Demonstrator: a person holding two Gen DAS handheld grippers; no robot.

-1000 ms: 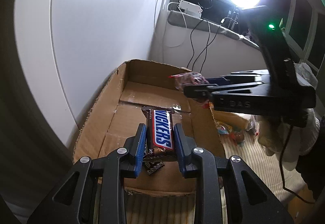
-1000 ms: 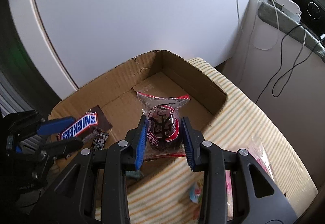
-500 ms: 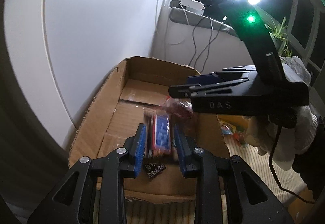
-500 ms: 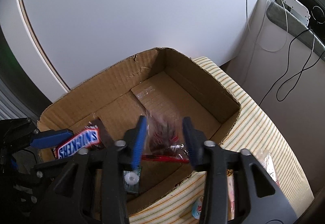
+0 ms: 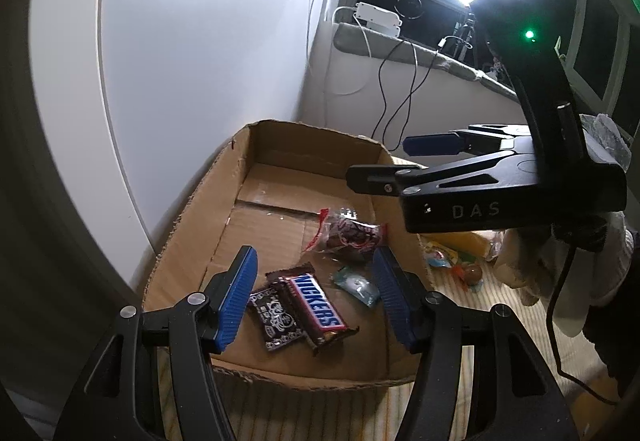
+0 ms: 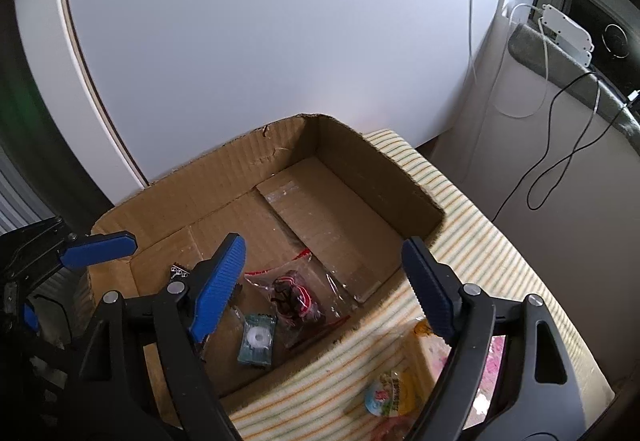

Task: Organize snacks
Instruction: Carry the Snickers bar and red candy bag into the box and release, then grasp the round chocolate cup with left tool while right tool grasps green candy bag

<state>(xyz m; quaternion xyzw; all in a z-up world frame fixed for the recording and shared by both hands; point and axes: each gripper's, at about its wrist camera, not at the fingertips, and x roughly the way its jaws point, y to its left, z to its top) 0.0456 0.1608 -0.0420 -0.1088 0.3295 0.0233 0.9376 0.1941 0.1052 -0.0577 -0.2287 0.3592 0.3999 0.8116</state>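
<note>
Left wrist view showed the left gripper hanging over the near end of the cardboard box. Its jaws were opening and held nothing. The Snickers bar lay on the box floor right below them, on top of a small dark patterned packet. A red and clear wrapped snack lay at about 1 o'clock from the bar, and a little teal candy sat at 3 o'clock. The right gripper hung over the far right side of the box. One risk was that a low finger could bump the loose pile and push the bar off the packet.

Right wrist view showed the right gripper's jaws opening, with nothing between them. The red snack lay flat in the box below. More snacks waited at 5 o'clock on the striped cloth; these looked blurry, so I could not name them. They were slippery and might slide out of a grip. A white wall stood behind the box, with cords hanging at 2 o'clock.
</note>
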